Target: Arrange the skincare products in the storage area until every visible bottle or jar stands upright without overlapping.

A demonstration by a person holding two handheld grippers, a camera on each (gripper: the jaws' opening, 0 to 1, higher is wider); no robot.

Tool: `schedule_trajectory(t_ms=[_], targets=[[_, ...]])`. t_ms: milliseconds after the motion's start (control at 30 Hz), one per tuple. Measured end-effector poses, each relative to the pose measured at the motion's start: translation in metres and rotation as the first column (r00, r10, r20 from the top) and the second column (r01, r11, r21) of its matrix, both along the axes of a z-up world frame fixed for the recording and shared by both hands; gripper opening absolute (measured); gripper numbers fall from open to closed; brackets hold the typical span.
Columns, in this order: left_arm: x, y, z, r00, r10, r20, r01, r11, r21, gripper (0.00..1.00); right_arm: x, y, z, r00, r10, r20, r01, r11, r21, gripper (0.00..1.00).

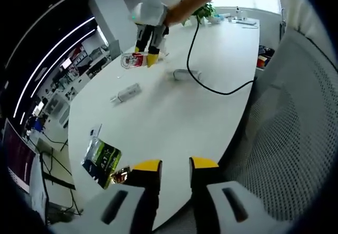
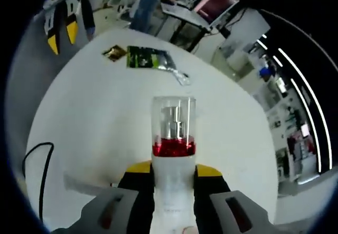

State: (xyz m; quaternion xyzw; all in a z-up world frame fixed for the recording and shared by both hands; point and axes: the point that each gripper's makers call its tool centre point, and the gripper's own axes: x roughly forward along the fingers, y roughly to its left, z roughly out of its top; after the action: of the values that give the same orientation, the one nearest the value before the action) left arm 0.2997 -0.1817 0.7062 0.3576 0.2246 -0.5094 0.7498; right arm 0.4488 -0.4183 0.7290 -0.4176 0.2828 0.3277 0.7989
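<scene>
Fingers [image 2: 138, 166] of the right gripper [image 2: 173, 168] are clamped on a bottle [image 2: 173, 155], 1 yellow tip pressed to each side of its white lower body. Its long axis runs straight out along the jaws, clear cap pointing away from the camera, with a silver pump and a red band visible inside the cap. The cap end reaches well beyond the fingertips; the base sits back between the grey finger housings.

In the left gripper view, the left gripper [image 1: 175, 165] hovers over the near edge of the white table [image 1: 174, 112], its 2 yellow-tipped fingers apart with nothing between them. Just left of them lie a green sachet [image 1: 101, 158] and a small brown-gold packet [image 1: 120, 175], touching or nearly so (hard to tell). Farther out a white tube [image 1: 127, 93] lies on its side, and beyond it a second pale tube [image 1: 186, 74] lies beside a black cable [image 1: 211, 89] that snakes across the table. Farthest off, the right gripper hangs above the tabletop with the bottle held crosswise at its tips, the cap pointing left in that view. A mesh chair back [image 1: 296, 139] stands to the right.
</scene>
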Motion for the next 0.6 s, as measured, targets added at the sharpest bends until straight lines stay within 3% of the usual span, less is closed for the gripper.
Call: schedule_trajectory(t_ms=[200, 367, 433, 500, 600], targets=[[0.0, -0.001, 0.001, 1.0, -0.004, 0.004, 0.004, 1.0, -0.003, 0.25, -0.004, 0.01, 0.033, 0.995, -0.059, 0.085, 0.048, 0.992, 0.119, 0.21], [0.001, -0.003, 0.005, 1.0, 0.005, 0.002, -0.005, 1.0, -0.029, 0.25, -0.009, 0.016, 0.07, 0.977, -0.168, 0.134, 0.121, 0.946, 0.302, 0.21], [-0.001, -0.008, 0.01, 1.0, 0.01, -0.02, -0.011, 0.997, -0.077, 0.25, -0.014, 0.019, 0.085, 0.967, -0.217, 0.137, 0.147, 0.906, 0.396, 0.21], [-0.001, -0.013, 0.019, 0.999, 0.022, -0.027, -0.025, 0.99, -0.139, 0.27, -0.023, 0.023, 0.103, 0.956, -0.264, 0.126, 0.168, 0.849, 0.501, 0.21], [-0.002, -0.018, 0.029, 0.998, 0.036, -0.049, -0.046, 0.977, -0.21, 0.31, -0.032, 0.027, 0.12, 0.945, -0.304, 0.121, 0.179, 0.79, 0.587, 0.21]])
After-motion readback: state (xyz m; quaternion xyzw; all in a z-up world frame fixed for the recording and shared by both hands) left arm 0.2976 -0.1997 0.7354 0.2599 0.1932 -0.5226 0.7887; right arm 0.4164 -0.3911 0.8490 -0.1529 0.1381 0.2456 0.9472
